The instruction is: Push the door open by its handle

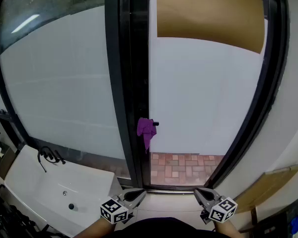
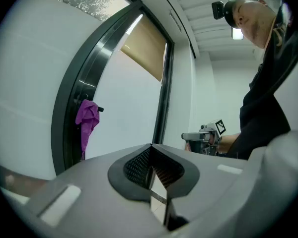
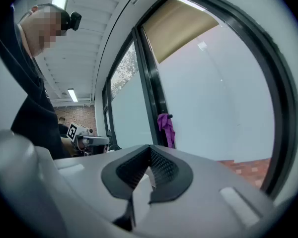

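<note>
The door is a frosted glass pane in a black frame. Its short black handle sticks out at the pane's left edge, with a purple cloth draped over it. My left gripper and right gripper sit low near my body, well short of the handle, both shut and empty. In the left gripper view the shut left gripper points toward the cloth, with the right gripper off to the side. In the right gripper view the right gripper faces the cloth.
A white sink with a black faucet stands at the lower left under a fixed glass pane. Brick paving shows at the door's foot. A tan blind covers the door's top. A flat board lies at the right.
</note>
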A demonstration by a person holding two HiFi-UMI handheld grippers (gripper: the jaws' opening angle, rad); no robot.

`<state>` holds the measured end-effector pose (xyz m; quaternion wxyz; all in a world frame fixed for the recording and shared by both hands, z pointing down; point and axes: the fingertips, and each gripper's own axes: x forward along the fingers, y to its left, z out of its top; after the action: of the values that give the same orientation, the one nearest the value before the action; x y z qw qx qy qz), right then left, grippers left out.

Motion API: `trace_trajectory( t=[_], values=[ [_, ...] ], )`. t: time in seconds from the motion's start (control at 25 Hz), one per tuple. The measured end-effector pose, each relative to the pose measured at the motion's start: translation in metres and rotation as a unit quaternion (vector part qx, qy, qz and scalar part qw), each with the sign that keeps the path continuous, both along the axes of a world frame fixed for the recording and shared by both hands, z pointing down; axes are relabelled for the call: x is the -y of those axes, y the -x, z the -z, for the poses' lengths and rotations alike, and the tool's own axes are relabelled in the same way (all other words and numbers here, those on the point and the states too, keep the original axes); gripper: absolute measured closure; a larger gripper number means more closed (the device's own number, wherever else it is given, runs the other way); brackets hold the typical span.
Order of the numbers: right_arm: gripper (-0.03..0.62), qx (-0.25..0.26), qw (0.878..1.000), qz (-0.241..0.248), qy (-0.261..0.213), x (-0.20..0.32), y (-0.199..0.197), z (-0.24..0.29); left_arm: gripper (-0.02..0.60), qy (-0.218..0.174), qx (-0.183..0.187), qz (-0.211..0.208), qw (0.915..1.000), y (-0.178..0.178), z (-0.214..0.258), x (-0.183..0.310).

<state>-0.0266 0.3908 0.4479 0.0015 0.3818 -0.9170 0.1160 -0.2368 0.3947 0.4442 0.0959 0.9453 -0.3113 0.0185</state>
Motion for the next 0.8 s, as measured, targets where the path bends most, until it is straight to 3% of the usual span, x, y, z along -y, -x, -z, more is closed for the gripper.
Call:
trace_trajectory(
  t=[0.28, 0.4, 0.52, 0.68, 0.8],
  values=[
    [0.594, -0.004, 1.000, 0.021, -0.004, 0.012, -0.038, 0.002, 0.581, -0.021, 0.022, 0.023, 0.9993, -0.032, 0.015, 0.023],
    [0.594, 0.005, 0.999, 0.036, -0.007, 0.020, -0.056, 0.006, 0.581, -0.055, 0.070, 0.047, 0.9949, -0.037, 0.032, 0.044],
    [0.594, 0.001, 0.999, 0.052, -0.006, 0.033, -0.069, 0.009, 0.581, -0.095, 0.131, 0.067, 0.9845, -0.039, 0.060, 0.072],
    [0.594, -0.018, 0.997, 0.068, -0.016, 0.059, -0.062, 0.010, 0.581, -0.113, 0.124, 0.083, 0.9823, -0.036, 0.092, 0.106],
    [0.594, -0.020, 0.997, 0.072, -0.024, 0.087, -0.036, 0.012, 0.575, -0.126, 0.123, 0.069, 0.9820, -0.025, 0.089, 0.133]
  ],
)
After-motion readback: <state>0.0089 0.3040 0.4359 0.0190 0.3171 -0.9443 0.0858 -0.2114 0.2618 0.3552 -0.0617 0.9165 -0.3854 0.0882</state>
